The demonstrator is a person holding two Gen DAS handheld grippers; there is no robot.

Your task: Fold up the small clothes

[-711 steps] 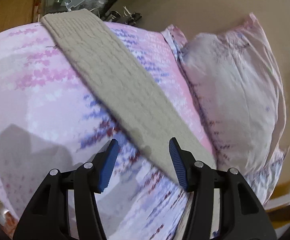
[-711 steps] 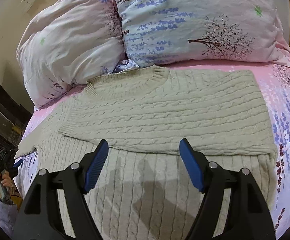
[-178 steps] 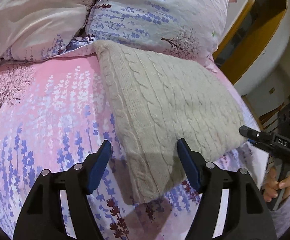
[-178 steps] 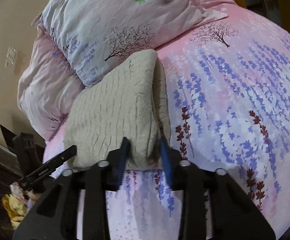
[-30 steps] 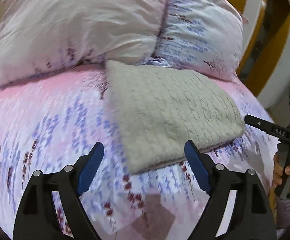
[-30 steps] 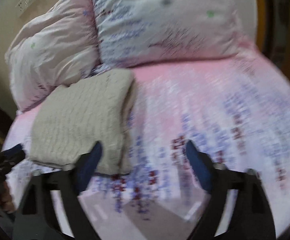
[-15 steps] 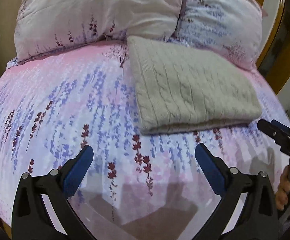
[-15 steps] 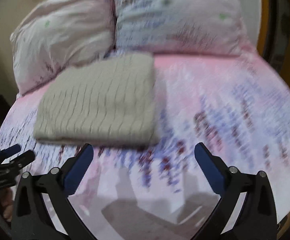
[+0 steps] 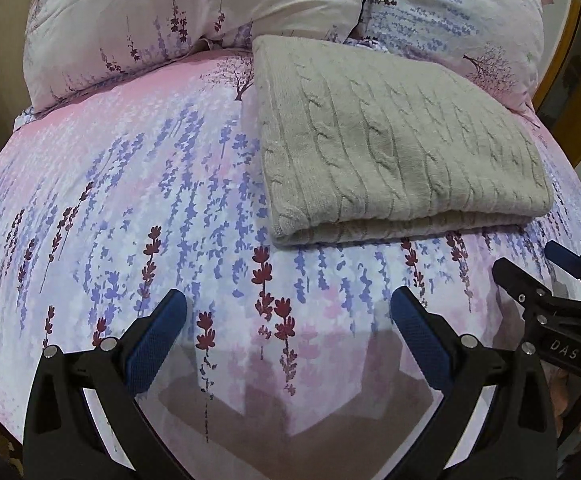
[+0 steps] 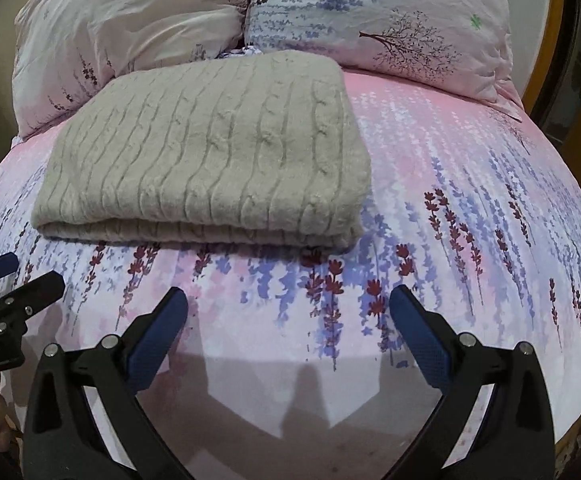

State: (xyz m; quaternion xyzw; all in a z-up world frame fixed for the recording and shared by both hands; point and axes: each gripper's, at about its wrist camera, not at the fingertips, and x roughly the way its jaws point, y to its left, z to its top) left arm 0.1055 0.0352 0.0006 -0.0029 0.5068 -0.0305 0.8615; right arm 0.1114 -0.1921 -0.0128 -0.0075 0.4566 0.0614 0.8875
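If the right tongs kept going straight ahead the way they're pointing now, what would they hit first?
Probably the folded sweater's near edge. The right tongs are open over the bedsheet, pointing toward it; if they're angled downward, they'd meet the sheet first. Depth is unclear.

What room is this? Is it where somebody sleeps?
Most likely a bedroom. A folded sweater lies on a bed with a pink flowered sheet, and two matching pillows lean at its head. Both grippers hang open, touching nothing.
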